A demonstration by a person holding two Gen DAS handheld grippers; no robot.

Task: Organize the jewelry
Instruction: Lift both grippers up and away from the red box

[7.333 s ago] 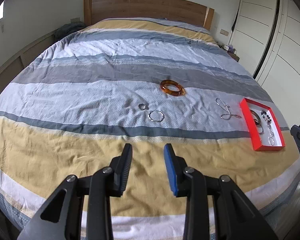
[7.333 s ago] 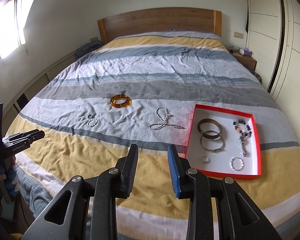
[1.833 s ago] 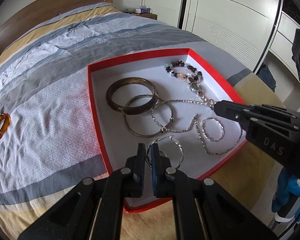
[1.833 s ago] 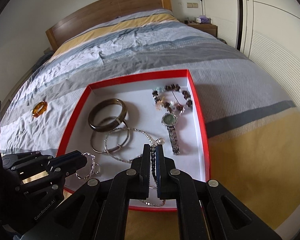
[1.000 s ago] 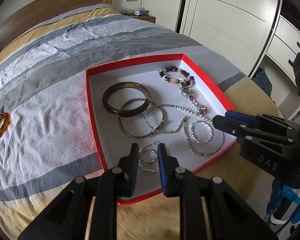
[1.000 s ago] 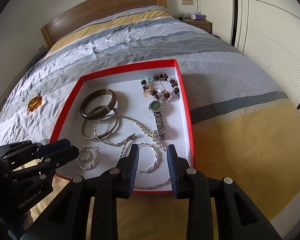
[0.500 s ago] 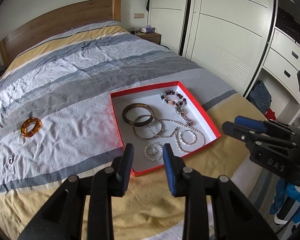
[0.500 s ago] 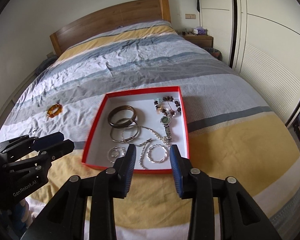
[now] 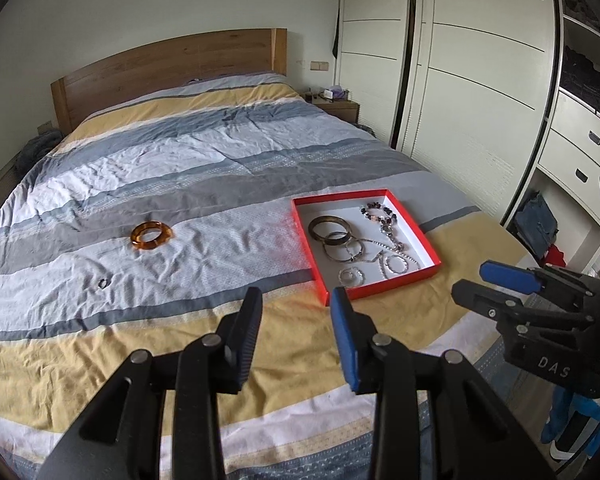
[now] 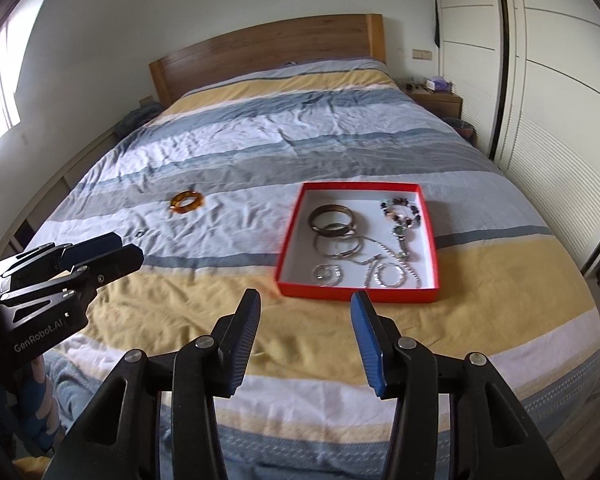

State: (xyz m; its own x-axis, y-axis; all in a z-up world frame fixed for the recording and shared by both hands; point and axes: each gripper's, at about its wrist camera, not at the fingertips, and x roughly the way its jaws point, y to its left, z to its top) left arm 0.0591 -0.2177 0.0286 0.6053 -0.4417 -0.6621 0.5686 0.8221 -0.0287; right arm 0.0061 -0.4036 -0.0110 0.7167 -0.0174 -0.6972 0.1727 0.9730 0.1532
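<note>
Over the yellow band of a striped blue, grey and yellow bedspread (image 9: 204,184): black left gripper (image 9: 296,312) at lower centre of the left wrist frame, jaws opening, nothing between them; black right gripper (image 10: 305,312) at lower centre of the right wrist frame, jaws likewise opening and bare. Right of centre in both frames, on the bedspread: shallow red cardboard box with white inside (image 9: 414,226) (image 10: 288,240), holding a dark bangle (image 9: 328,227), silver bangles (image 10: 336,245), a bead bracelet (image 10: 402,206) and silver chains. Left of centre, apart from the box: translucent amber bangle (image 9: 151,235) (image 10: 186,201), with a small ring (image 9: 103,283) nearer the lower left
</note>
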